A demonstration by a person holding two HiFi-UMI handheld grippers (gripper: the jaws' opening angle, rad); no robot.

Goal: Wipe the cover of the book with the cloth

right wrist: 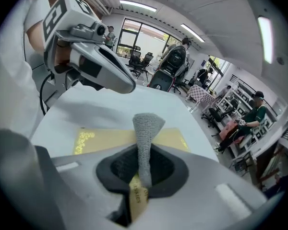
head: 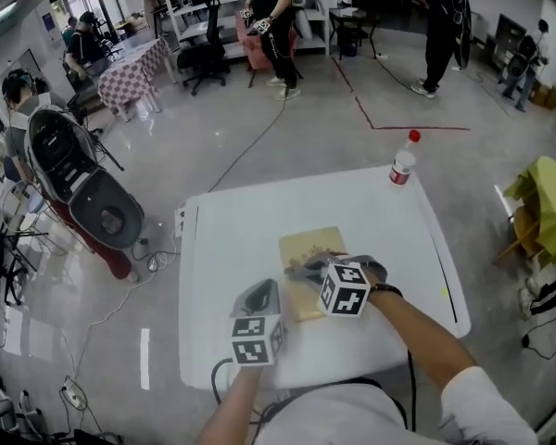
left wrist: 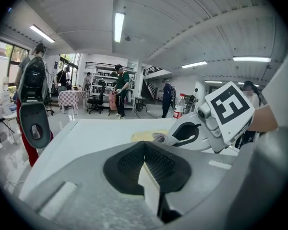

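1 table (head: 232,248), white. 1 book (head: 310,247), yellow cover, frame centre. 1 cloth (right wrist: 146,128), grey. 1 bottle (head: 403,167), red cap, upper right. 2 grippers: left gripper (head: 259,290), right gripper (head: 298,269), one marker cube each.

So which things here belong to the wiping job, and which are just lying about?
Job: book; cloth, pinched in the right tool.
Lying about: bottle at the far corner of the table; shut, empty left tool.
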